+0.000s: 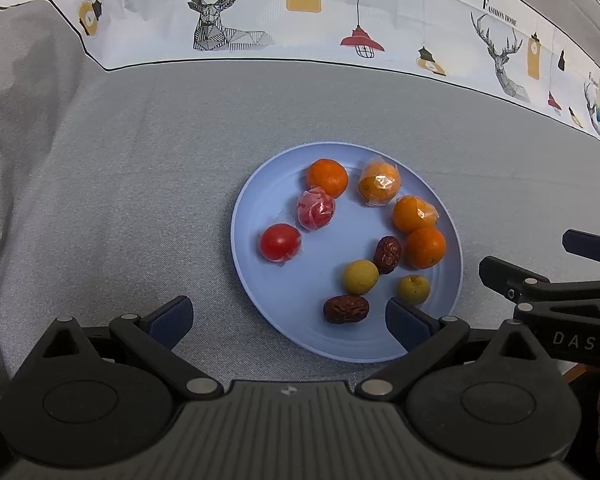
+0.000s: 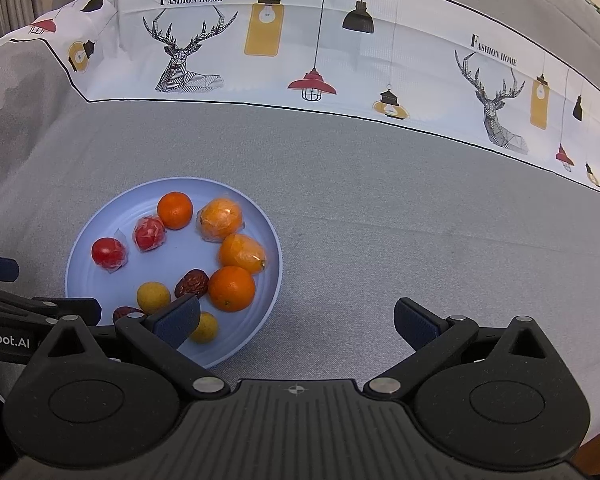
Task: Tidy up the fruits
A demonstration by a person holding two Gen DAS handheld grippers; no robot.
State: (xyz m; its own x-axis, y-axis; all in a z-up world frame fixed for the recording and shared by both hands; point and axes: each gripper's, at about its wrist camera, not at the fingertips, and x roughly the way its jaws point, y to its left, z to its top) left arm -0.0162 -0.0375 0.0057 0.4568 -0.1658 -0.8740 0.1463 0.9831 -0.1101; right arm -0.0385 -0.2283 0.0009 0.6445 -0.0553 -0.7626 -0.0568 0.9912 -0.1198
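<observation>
left wrist view
left gripper [image 1: 288, 320]: bottom centre of the frame; jaws wide apart, nothing between them.
left gripper pads [image 1: 170, 320]: dark blue; the left one over the grey woven tablecloth [image 1: 120, 184], the right one over the near rim of the plate.
round pale blue plate [image 1: 244, 216]: centre of the frame, flat on the cloth.
plate contents: a bare orange mandarin [image 1: 327, 177] at the far side; a film-wrapped mandarin [image 1: 379, 184] to its right; two more oranges down the right edge; two wrapped red tomatoes [image 1: 280, 242] at the left; two wrinkled dark red dates [image 1: 346, 309]; two small yellow-green round fruits [image 1: 360, 277] near the front.
right gripper [image 1: 548, 276]: right edge of the frame, black body only partly shown.
white printed border with deer and lamps [image 1: 228, 16]: top of the frame.

right wrist view
right gripper [image 2: 296, 320]: bottom centre; jaws wide apart and empty.
right gripper pads [image 2: 178, 322]: the left one overlaps the plate's near right part and hides part of a yellow fruit; the right one is over bare cloth.
plate [image 2: 74, 264]: lower left of the frame, all fruit inside it.
left gripper [image 2: 20, 312]: left edge, partly cropped.
</observation>
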